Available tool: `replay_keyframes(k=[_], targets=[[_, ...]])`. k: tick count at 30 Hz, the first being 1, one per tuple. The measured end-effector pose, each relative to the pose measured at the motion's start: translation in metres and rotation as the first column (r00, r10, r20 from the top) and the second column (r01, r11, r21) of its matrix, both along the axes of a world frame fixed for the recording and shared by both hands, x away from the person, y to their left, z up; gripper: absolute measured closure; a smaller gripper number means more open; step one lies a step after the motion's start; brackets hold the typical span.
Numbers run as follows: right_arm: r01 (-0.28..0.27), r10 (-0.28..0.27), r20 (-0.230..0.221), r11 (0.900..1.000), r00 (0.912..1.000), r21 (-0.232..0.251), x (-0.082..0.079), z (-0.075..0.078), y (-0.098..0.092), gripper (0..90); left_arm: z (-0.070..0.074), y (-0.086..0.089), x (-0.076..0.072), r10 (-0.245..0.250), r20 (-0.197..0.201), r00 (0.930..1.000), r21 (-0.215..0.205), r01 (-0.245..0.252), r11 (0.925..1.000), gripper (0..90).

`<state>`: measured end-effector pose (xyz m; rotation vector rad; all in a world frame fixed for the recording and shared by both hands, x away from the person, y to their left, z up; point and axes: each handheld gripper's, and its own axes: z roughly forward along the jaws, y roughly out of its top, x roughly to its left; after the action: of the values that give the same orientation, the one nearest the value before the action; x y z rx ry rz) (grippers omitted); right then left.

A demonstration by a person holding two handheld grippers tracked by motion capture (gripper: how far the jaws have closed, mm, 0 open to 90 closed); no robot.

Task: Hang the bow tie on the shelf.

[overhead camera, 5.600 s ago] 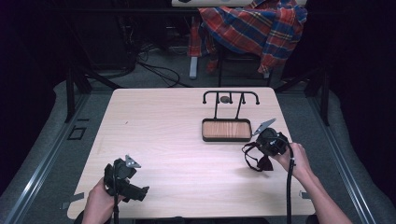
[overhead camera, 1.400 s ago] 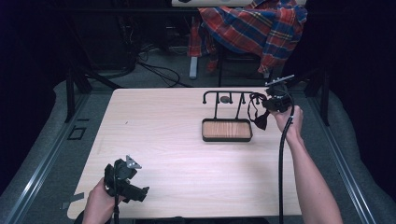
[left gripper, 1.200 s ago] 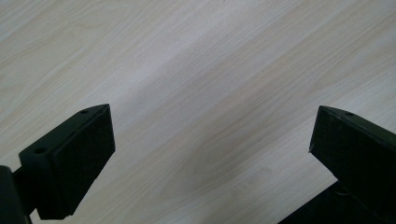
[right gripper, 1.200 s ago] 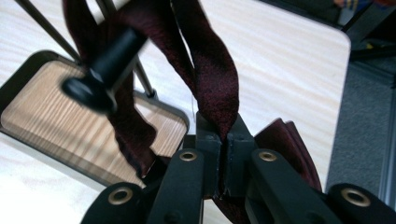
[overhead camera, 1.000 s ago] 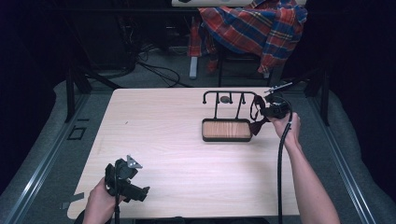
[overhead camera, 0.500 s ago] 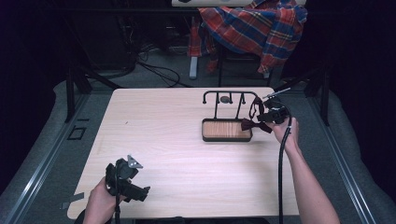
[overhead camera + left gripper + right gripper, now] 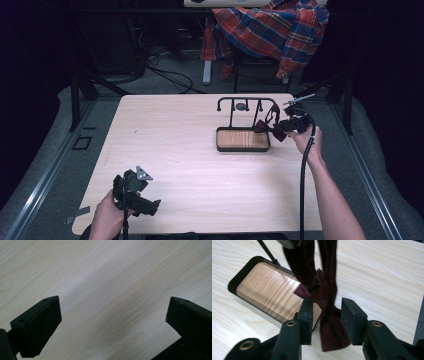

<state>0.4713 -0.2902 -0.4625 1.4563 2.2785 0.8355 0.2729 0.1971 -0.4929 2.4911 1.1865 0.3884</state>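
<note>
A dark red bow tie (image 7: 270, 131) hangs by its strap from the right end of a black wire stand (image 7: 240, 100) that rises behind a small wood-bottomed tray (image 7: 242, 149). My right gripper (image 7: 283, 128) is at the tray's right end, shut on the bow tie (image 7: 325, 296), with the fabric bunched between the two jaws. In the right gripper view the gripper (image 7: 327, 308) sits over the corner of the tray (image 7: 232, 285). My left gripper (image 7: 150, 206) rests near the table's front left, open over bare wood (image 7: 112, 312).
The pale wooden table (image 7: 175, 140) stretches between the two hands. A plaid shirt (image 7: 272, 25) is draped over a chair behind the table. A small round grey piece (image 7: 241, 106) sits on the stand's bar. Cables lie on the floor at the back.
My right gripper carried the bow tie from the table's right side up to the stand, then lowered and shifted left over the tray's right end. The left gripper stayed put.
</note>
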Motion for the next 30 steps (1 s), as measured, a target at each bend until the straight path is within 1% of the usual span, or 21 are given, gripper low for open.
replay_keyframes(k=[4, 6, 11, 13, 15, 17, 18, 20, 21, 22, 23, 24, 25, 27, 28, 29, 30], targets=[[-0.019, 0.019, -0.011, 1.0, 0.9998, 0.009, -0.005, 0.004, -0.001, 54.7, 0.0, 0.0, 0.0, -0.002, 0.0, 1.0, -0.001, 0.002, 1.0, 0.1], [-0.031, 0.031, -0.003, 1.0, 0.9995, 0.003, -0.009, 0.008, -0.001, 51.8, 0.0, 0.0, 0.0, -0.001, -0.001, 1.0, -0.001, 0.001, 1.0, 0.1], [-0.054, 0.054, -0.001, 0.999, 0.9986, -0.002, -0.02, 0.017, -0.005, 47.2, 0.0, 0.0, 0.0, -0.002, 0.002, 1.0, 0.001, 0.002, 1.0, 0.1], [-0.076, 0.076, -0.019, 0.997, 0.9969, 0.007, -0.024, 0.019, -0.006, 44.9, 0.0, 0.0, 0.0, -0.002, 0.002, 1.0, 0.001, 0.002, 1.0, 0.1], [-0.091, 0.091, -0.019, 0.996, 0.9957, -0.003, -0.029, 0.021, -0.006, 43.7, 0.0, 0.0, 0.0, -0.002, 0.002, 1.0, 0.001, 0.002, 1.0, 0.1], [-0.113, 0.112, -0.031, 0.993, 0.9932, -0.022, -0.034, 0.022, -0.005, 41.8, 0.0, 0.0, 0.0, 0.0, 0.0, 1.0, 0.001, 0.0, 1.0, 0.1], [-0.117, 0.117, -0.026, 0.993, 0.9928, -0.019, -0.037, 0.022, -0.004, 41.2, 0.0, 0.0, 0.0, 0.0, -0.001, 1.0, 0.002, 0.0, 1.0, 0.1], [-0.127, 0.126, -0.029, 0.991, 0.9916, -0.032, -0.041, 0.023, -0.003, 40.0, 0.0, 0.0, 0.0, -0.001, -0.002, 1.0, 0.003, 0.001, 1.0, 0.1], [-0.131, 0.131, -0.025, 0.991, 0.9911, -0.028, -0.043, 0.024, -0.003, 39.1, 0.0, 0.0, 0.0, -0.001, -0.003, 1.0, 0.003, 0.001, 1.0, 0.1], [-0.143, 0.142, -0.03, 0.989, 0.9894, -0.036, -0.046, 0.025, -0.003, 38.4, 0.0, 0.0, 0.0, -0.001, -0.003, 1.0, 0.002, 0.001, 1.0, 0.1], [-0.148, 0.147, -0.029, 0.988, 0.9887, -0.032, -0.048, 0.026, -0.002, 37.7, 0.0, 0.0, 0.0, -0.001, -0.002, 1.0, 0.002, 0.001, 1.0, 0.1], [-0.153, 0.152, -0.03, 0.987, 0.9879, -0.041, -0.051, 0.027, -0.001, 37.1, 0.0, 0.0, 0.0, 0.0, -0.001, 1.0, 0.0, 0.0, 1.0, 0.1], [-0.158, 0.157, -0.026, 0.987, 0.9873, -0.038, -0.054, 0.027, 0.001, 36.4, 0.0, 0.0, 0.0, -0.001, -0.001, 1.0, 0.0, 0.001, 1.0, 0.1], [-0.179, 0.178, -0.028, 0.982, 0.9837, -0.059, -0.06, 0.029, 0.003, 35.4, 0.0, 0.0, 0.0, -0.001, -0.001, 1.0, 0.0, 0.001, 1.0, 0.1], [-0.181, 0.179, -0.03, 0.982, 0.9834, -0.06, -0.062, 0.029, 0.004, 35.0, 0.0, 0.0, 0.0, -0.001, -0.002, 1.0, 0.001, 0.001, 1.0, 0.1], [-0.197, 0.195, -0.032, 0.978, 0.9802, -0.061, -0.066, 0.03, 0.005, 35.0, 0.0, 0.0, 0.0, -0.001, -0.002, 1.0, 0.001, 0.001, 1.0, 0.1], [-0.202, 0.201, -0.03, 0.977, 0.9792, -0.062, -0.069, 0.03, 0.006, 35.0, 0.0, 0.0, 0.0, -0.001, -0.002, 1.0, 0.002, 0.001, 1.0, 0.1]])
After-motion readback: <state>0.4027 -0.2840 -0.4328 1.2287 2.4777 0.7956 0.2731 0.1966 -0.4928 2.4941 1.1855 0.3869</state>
